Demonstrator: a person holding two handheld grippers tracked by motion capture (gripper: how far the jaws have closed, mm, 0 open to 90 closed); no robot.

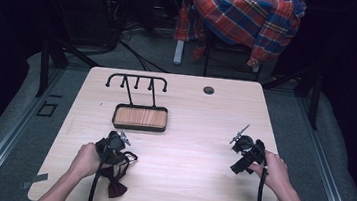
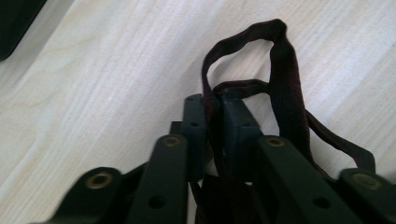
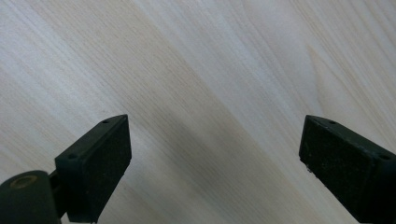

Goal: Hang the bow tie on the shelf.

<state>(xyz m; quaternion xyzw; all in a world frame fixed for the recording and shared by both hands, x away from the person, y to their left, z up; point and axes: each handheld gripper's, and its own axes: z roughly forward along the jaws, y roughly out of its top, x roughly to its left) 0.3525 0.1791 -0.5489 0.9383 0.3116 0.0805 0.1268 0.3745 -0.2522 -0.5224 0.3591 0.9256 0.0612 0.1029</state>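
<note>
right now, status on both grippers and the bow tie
Left gripper shut on bow tie strap. Right gripper open, empty, over bare table. Hook stand beyond, nothing blocking.

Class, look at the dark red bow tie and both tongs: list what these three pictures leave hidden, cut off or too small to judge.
- Bow tie, high view: its upper part sits under the left tongs and hand.
- Strap, left gripper view: its lower run and the bow are hidden behind the closed jaws and cut by the bottom edge.
- Right tongs, high view: too small to judge the jaw gap.
</note>
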